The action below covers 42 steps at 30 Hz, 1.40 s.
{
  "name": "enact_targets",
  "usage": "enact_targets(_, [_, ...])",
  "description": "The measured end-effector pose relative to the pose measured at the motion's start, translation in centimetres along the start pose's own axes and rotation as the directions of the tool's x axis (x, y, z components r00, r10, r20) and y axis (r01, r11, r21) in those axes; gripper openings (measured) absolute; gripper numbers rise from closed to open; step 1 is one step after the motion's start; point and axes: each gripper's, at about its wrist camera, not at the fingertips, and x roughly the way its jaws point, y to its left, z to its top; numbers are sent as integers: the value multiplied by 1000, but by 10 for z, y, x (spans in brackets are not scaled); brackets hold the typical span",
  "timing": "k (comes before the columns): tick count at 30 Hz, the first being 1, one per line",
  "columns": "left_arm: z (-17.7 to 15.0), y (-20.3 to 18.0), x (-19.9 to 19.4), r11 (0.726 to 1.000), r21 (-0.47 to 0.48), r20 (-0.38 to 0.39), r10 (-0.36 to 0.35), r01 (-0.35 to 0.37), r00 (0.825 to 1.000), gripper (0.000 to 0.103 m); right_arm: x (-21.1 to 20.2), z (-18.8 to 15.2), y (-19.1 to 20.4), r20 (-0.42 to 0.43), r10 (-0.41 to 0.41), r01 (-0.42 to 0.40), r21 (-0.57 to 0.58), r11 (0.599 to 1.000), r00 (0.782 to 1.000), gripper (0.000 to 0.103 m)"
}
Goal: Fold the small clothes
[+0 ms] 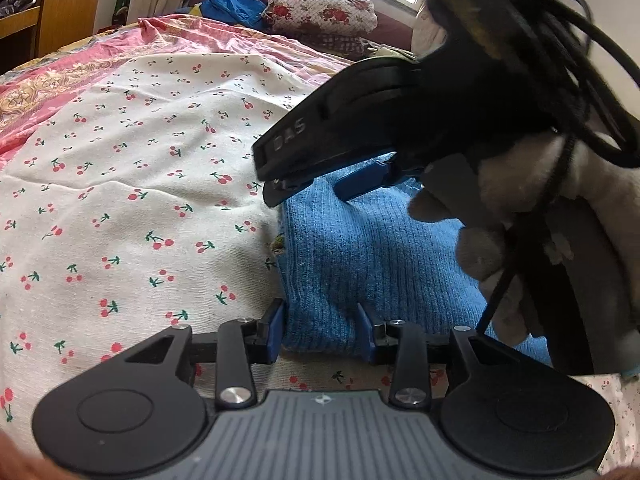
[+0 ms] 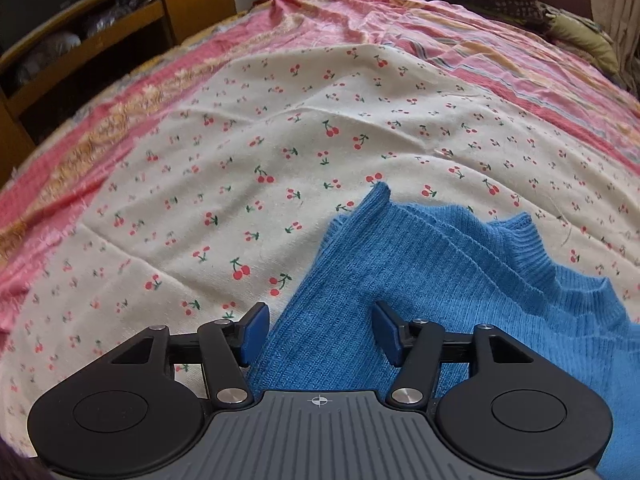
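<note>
A blue ribbed knit garment [image 1: 372, 256] lies on a white cherry-print cloth [image 1: 120, 200] on the bed. My left gripper [image 1: 322, 330] is open, its blue pads astride the garment's near left edge. The right gripper [image 1: 320, 192] shows from outside in this view, above the garment's far part, held by a grey-gloved hand [image 1: 520, 240]. In the right wrist view the garment [image 2: 440, 280] lies folded over, one corner pointing away. My right gripper [image 2: 320, 332] is open over the garment's left part, its pads apart with knit fabric between them.
A pink striped bedspread [image 2: 360, 20] lies under the cherry cloth. A floral pillow [image 1: 320, 12] and blue clothes [image 1: 232, 6] sit at the bed's far end. A wooden shelf unit [image 2: 100, 40] stands to the left of the bed.
</note>
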Motion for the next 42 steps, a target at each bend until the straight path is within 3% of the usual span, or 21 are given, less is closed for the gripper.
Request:
enact_targets(9, [0,0,-1,1000,0,0,-4,4,1000,43,15,0,13,-28,-99,95,-106,990,995,57])
enact_targets(16, [-1,-4,0,999,32,6,9,-10,1000,46,12,-2,12,-13,-124,121,-124,985,992,38])
enact_targets(23, [-1,-7,1,999,39,21,17,-18,1000,51,-2,-3,2,-10,-87,85,-97,992,996,18])
enact_targets(28, [-4,-11,4,999,44,40,25,-26,999,61,-14,-6,-6,6,-52,53,-71,996,999,13])
enact_targets(33, [-5,-16,7,997,53,70,45,-48,997,65,-27,-9,-18,22,-19,20,-36,999,1000,12])
enact_targets(38, [-5,-17,7,998,28,96,61,-64,994,62,-40,-13,-30,40,9,-9,-5,1000,999,12])
enact_targets(42, [-5,-21,5,998,19,96,56,-58,994,40,-49,-17,-43,58,38,-39,31,999,998,12])
